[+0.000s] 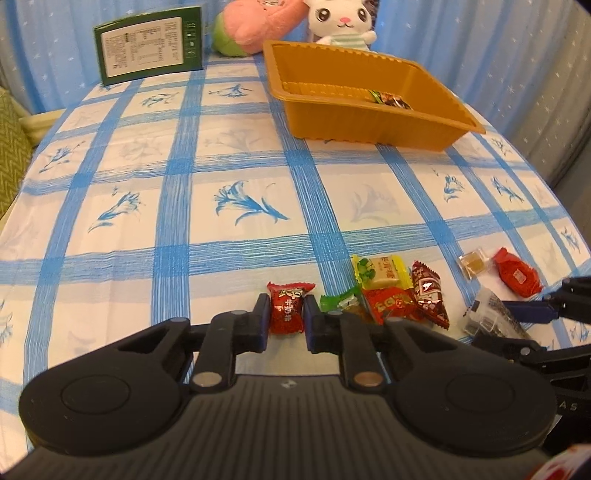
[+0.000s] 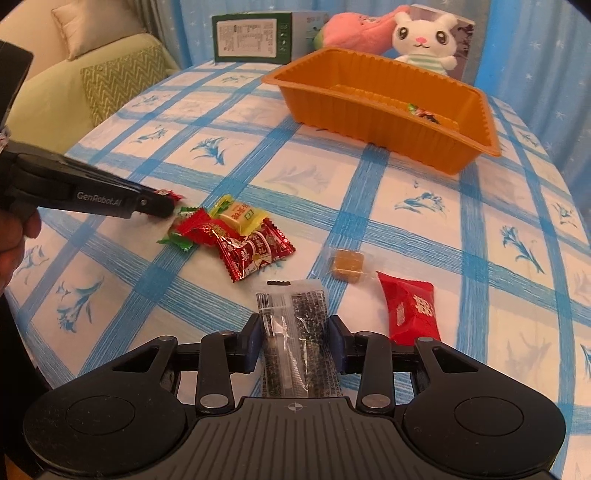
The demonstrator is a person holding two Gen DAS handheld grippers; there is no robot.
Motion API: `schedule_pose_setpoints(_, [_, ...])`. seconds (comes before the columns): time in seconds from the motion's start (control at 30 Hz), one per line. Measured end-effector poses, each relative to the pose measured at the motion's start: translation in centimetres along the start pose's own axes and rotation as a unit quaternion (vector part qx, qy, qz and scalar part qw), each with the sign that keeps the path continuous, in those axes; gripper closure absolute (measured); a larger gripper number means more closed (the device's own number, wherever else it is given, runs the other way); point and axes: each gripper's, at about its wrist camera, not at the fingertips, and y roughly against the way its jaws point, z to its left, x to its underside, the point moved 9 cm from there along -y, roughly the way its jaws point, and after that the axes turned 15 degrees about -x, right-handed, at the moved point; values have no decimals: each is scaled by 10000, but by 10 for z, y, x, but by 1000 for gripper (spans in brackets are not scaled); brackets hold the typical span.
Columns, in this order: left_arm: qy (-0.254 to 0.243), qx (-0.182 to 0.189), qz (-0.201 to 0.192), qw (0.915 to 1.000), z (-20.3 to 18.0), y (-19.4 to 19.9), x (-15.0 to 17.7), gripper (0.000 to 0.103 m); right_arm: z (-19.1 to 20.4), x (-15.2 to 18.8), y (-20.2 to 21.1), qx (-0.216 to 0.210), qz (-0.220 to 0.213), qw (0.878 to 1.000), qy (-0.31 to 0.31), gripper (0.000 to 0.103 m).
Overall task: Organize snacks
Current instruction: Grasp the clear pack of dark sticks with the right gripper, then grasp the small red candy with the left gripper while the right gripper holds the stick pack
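Note:
My left gripper (image 1: 286, 317) is shut on a red wrapped candy (image 1: 288, 308) low over the tablecloth. Right of it lies a small pile: a green candy (image 1: 338, 301), a yellow packet (image 1: 382, 275) and red packets (image 1: 426, 297). My right gripper (image 2: 293, 341) is shut on a clear packet with dark filling (image 2: 295, 339), near the front edge. A brown cube candy (image 2: 347, 264) and a red packet (image 2: 410, 308) lie beside it. The orange tray (image 1: 369, 122) stands at the back right with one dark snack (image 1: 391, 99) inside; it also shows in the right wrist view (image 2: 373, 114).
A green box (image 1: 149, 44), a pink plush (image 1: 255, 22) and a white rabbit plush (image 1: 341, 22) stand behind the tray. A green sofa (image 2: 70, 96) is off the table's left side. The table has a blue checked cloth (image 1: 184, 177).

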Motion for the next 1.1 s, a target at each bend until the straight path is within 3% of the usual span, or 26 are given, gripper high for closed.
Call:
schedule_pose_setpoints(0.5, [455, 85, -231, 9987, -7, 66, 5, 87, 6, 1, 60, 64, -710, 9931, -936, 65])
schedule_pose_setpoints(1.1, [481, 251, -360, 9979, -34, 104, 3, 87, 12, 0, 92, 82, -984, 9900, -1010, 65])
